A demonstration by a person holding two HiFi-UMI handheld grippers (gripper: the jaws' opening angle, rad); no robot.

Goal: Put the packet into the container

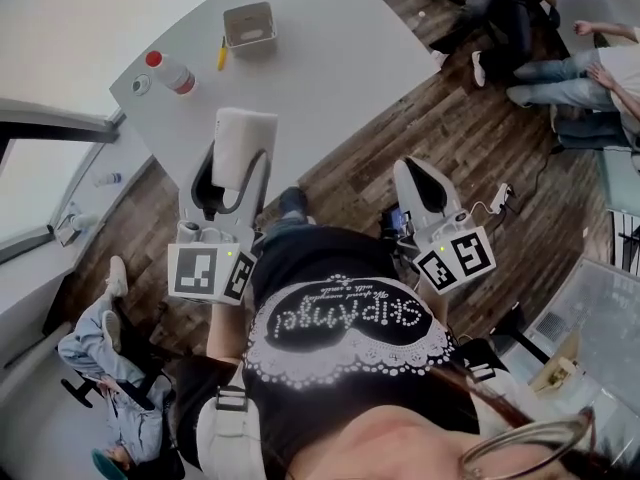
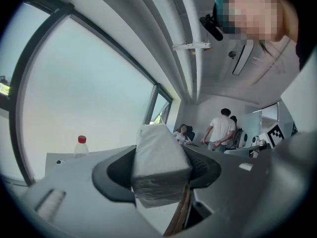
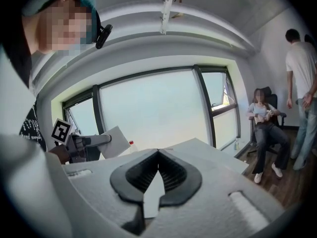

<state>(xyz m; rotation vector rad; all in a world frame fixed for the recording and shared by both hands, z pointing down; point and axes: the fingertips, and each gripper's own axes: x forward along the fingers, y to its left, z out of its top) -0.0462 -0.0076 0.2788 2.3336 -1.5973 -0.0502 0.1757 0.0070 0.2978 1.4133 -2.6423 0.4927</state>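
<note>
My left gripper (image 1: pixel 232 176) is shut on a white wrapped packet (image 1: pixel 243 146) and holds it up over the near edge of the grey table (image 1: pixel 330 58). In the left gripper view the packet (image 2: pixel 159 155) fills the space between the dark pads of the left gripper (image 2: pixel 158 180). The small grey open container (image 1: pixel 249 25) stands far off on the table. My right gripper (image 1: pixel 420 176) hangs over the wooden floor beside the table. Its fingertips meet with nothing between them, as the right gripper (image 3: pixel 157 153) shows in its own view, where the packet (image 3: pixel 113 142) appears at the left.
A clear bottle with a red cap (image 1: pixel 172 72), a small round cap (image 1: pixel 140 84) and a yellow pen (image 1: pixel 221 53) lie near the container. People sit at the upper right (image 1: pixel 560 68) and lower left (image 1: pixel 110 368). A seated person (image 3: pixel 265 128) and a standing person (image 3: pixel 302 73) are at the right.
</note>
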